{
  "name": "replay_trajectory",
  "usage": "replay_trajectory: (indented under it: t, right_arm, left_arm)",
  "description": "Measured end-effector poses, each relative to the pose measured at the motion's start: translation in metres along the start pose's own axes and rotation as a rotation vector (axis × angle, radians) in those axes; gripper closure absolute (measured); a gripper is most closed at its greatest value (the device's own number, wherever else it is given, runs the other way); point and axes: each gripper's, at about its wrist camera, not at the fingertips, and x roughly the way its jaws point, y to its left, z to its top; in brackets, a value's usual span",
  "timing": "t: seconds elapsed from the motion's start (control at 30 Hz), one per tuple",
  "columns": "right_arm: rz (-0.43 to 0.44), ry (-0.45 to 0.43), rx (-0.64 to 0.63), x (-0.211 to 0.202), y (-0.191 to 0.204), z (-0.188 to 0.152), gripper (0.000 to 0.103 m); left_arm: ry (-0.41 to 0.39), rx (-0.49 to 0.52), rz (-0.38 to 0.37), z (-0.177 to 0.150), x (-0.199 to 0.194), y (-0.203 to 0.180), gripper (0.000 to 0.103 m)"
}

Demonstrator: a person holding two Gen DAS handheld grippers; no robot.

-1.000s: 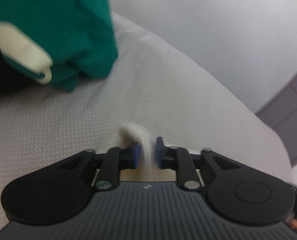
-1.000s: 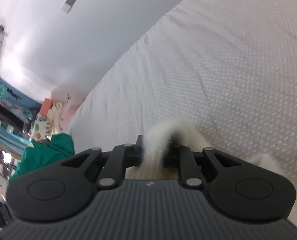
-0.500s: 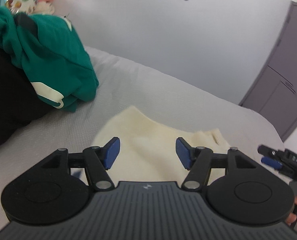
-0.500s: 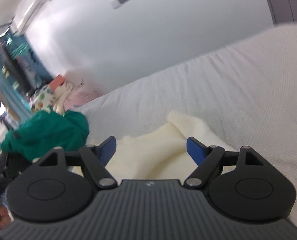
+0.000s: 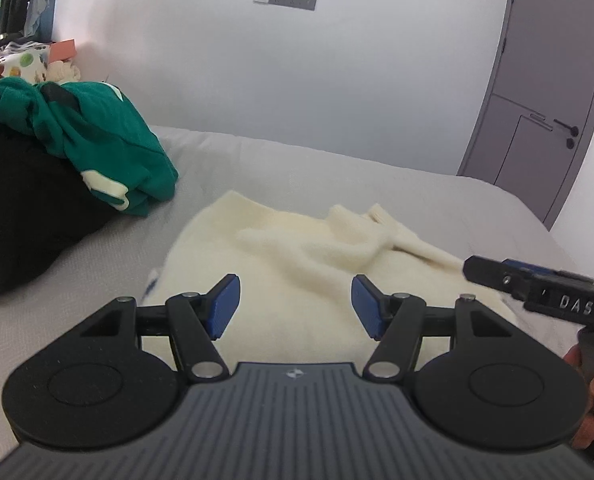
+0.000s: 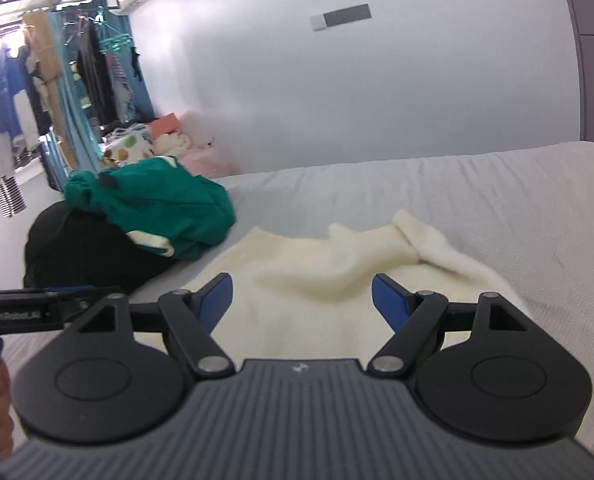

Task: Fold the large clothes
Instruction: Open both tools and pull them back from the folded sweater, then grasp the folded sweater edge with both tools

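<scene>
1. The left tongs (image 5: pixel 295 306) are sitting wide apart at the bottom middle of the left view. They are holding nothing.
2. The right tongs (image 6: pixel 302 302) are also sitting wide apart at the bottom middle of the right view. They are holding nothing too.
3. A cream sweater (image 5: pixel 297 264) is lying on the bed (image 5: pixel 337 168) in the middle of the left view, just past the blue tips of the tongs.
4. In the right view the same cream sweater (image 6: pixel 317 280) is lying in the middle of the frame, with a soft bumpy fold running across its top part.
5. A thin piece of the sweater is poking out toward the right side of the left view.
6. A green top (image 5: pixel 97 136) is sitting in a heap at the upper left of the left view. It is resting on something black (image 5: pixel 21 216).
7. In the right view the green top (image 6: pixel 165 204) and the black thing (image 6: pixel 85 256) are sitting at the middle left, near the sweater's far left corner.
8. The right tongs are peeking into the right edge of the left view as a black bar.
9. A gray door (image 5: pixel 545 92) is standing at the upper right of the left view.
10. Clothes (image 6: pixel 37 92) are hanging at the upper left of the right view.
</scene>
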Motion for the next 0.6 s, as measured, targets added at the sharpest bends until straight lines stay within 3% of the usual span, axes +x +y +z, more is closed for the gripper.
replay_trajectory:
  t: [0.23,0.3,0.6]
  right_arm:
    - [-0.004,0.005,-0.037,-0.019,0.015,-0.041,0.024]
    - [-0.013,0.023,-0.030,-0.023,0.015,-0.050,0.024]
    - [-0.037,0.059,0.043,-0.018,0.008,-0.062,0.024]
  left_arm:
    - [-0.012,-0.046,-0.036,-0.043,-0.018,-0.003,0.036]
    - [-0.009,-0.055,-0.013,-0.054,-0.019,-0.003,0.036]
    - [0.034,-0.106,-0.003,-0.072,0.009,0.006,0.036]
